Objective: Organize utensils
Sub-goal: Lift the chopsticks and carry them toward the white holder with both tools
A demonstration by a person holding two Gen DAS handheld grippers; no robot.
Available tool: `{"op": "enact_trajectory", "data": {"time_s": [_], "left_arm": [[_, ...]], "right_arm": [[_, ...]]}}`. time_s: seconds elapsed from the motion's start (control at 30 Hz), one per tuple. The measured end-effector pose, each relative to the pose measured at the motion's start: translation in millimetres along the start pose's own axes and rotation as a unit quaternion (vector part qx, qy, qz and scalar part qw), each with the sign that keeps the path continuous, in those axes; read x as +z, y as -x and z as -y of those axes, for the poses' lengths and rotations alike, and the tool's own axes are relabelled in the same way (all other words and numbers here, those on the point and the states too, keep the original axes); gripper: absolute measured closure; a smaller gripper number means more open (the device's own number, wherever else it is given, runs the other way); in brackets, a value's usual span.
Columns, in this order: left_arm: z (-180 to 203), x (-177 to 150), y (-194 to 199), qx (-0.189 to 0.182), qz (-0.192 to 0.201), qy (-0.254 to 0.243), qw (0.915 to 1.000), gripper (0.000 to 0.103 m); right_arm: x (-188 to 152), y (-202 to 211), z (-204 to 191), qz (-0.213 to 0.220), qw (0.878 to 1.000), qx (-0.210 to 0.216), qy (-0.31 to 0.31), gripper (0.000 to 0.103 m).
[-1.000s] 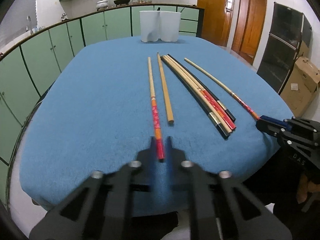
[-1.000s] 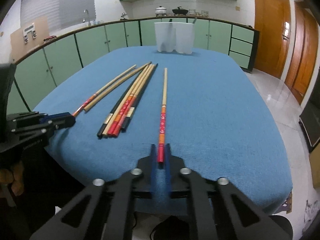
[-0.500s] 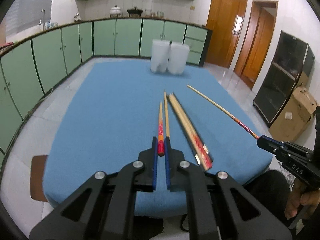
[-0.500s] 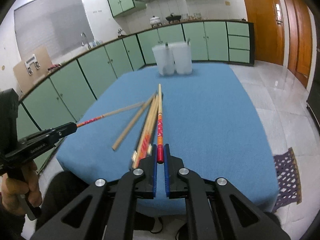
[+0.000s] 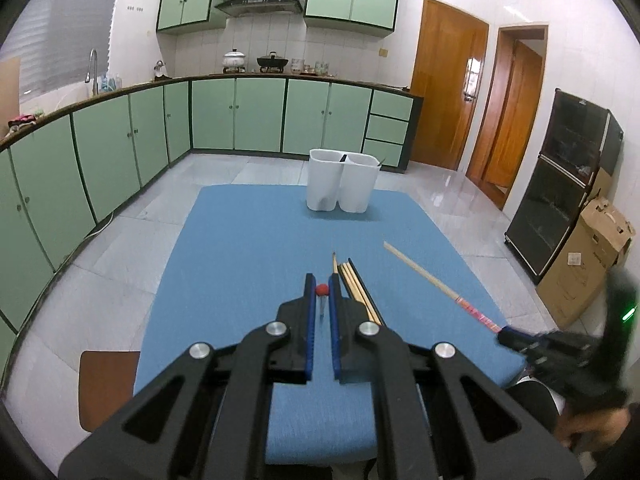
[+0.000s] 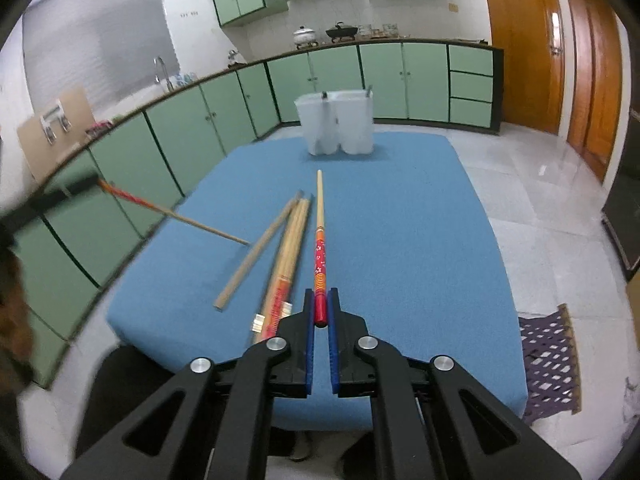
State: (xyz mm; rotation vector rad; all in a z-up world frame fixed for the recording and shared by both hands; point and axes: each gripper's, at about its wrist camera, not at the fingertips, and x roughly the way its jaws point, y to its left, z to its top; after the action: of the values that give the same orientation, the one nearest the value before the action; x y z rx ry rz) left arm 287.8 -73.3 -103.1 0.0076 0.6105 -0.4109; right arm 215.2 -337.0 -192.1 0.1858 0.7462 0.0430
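Both tools each carry one red-ended chopstick, lifted off the blue tabletop [image 6: 420, 216], presumably so each stick can be carried to the white two-part holder [image 5: 342, 184] at the far end.

Left tool [image 5: 322, 292]: jaws closed onto the red tip of a chopstick [image 5: 322, 289]. In the left wrist view only the round red end shows between the blue pads (the shaft points away from the camera, so it is seen end-on). The grip at the very end looks chosen so the long plain part is free to drop into a compartment.

Right tool [image 6: 321, 304]: jaws clamped on the red end of the other chopstick [image 6: 320, 240], which runs straight ahead toward the holder, plain tip far, patterned band near the pads. In the left wrist view this stick shows at right, angled up from the blurred tool over the tabletop.

The remaining chopsticks [image 6: 286, 256] lie on the tabletop just left of the right tool's stick: a tight bundle plus one plain stick [image 6: 260, 250] splayed further left. They are not yet sorted.

The holder stands upright at the far edge, with a dark utensil tip poking out of each compartment (cannot tell what they are). Next move is likely aiming tips down into a compartment; the end grip may let the stick swing.
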Motion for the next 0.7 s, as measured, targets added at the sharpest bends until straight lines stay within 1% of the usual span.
{"op": "enact_trajectory", "data": {"time_s": [0.1, 0.17, 0.2, 0.23, 0.27, 0.33, 0.43, 0.6, 0.63, 0.67, 0.7], "left_arm": [[-0.8, -0.6, -0.6, -0.002, 0.000, 0.001, 1.0000, 0.098], [-1.1, -1.3, -0.4, -0.001, -0.001, 0.002, 1.0000, 0.098], [-1.5, -1.0, 0.0, -0.001, -0.002, 0.002, 1.0000, 0.098], [-2.6, -1.0, 0.3, -0.001, -0.002, 0.002, 1.0000, 0.098], [-2.5, -1.3, -0.1, -0.001, -0.002, 0.001, 1.0000, 0.098], [-3.4, -1.5, 0.2, -0.001, -0.001, 0.001, 1.0000, 0.098], [-5.8, 0.4, 0.4, -0.001, 0.000, 0.003, 1.0000, 0.098], [-8.3, 0.7, 0.6, 0.000, -0.002, -0.003, 1.0000, 0.098], [-9.4, 1.0, 0.7, 0.000, -0.003, -0.003, 1.0000, 0.098], [-9.1, 0.8, 0.7, 0.001, -0.003, -0.003, 1.0000, 0.098], [-9.2, 0.6, 0.7, 0.002, -0.003, -0.002, 1.0000, 0.098]], "right_arm": [[-25.7, -38.7, 14.5, -0.025, 1.000, -0.004, -0.018, 0.097], [-38.9, -52.8, 18.0, -0.036, 0.999, 0.001, -0.024, 0.096], [-47.3, -57.4, 16.8, -0.040, 0.999, -0.007, -0.017, 0.096], [-53.2, -56.6, 15.5, -0.039, 0.999, -0.008, -0.015, 0.093], [-56.5, -55.0, 14.6, -0.041, 0.999, -0.006, -0.014, 0.086], [-65.0, -47.8, 11.2, -0.038, 0.999, -0.009, -0.005, 0.080], [-70.9, -44.5, 10.6, -0.040, 0.999, -0.008, 0.005, 0.079], [-67.8, -47.3, 14.8, -0.036, 0.999, 0.000, -0.006, 0.081], [-66.8, -48.5, 14.6, -0.035, 0.999, 0.001, -0.006, 0.083], [-66.2, -50.1, 14.1, -0.036, 0.999, 0.000, -0.004, 0.089], [-65.9, -51.3, 14.0, -0.037, 0.999, -0.005, -0.003, 0.093]]}}
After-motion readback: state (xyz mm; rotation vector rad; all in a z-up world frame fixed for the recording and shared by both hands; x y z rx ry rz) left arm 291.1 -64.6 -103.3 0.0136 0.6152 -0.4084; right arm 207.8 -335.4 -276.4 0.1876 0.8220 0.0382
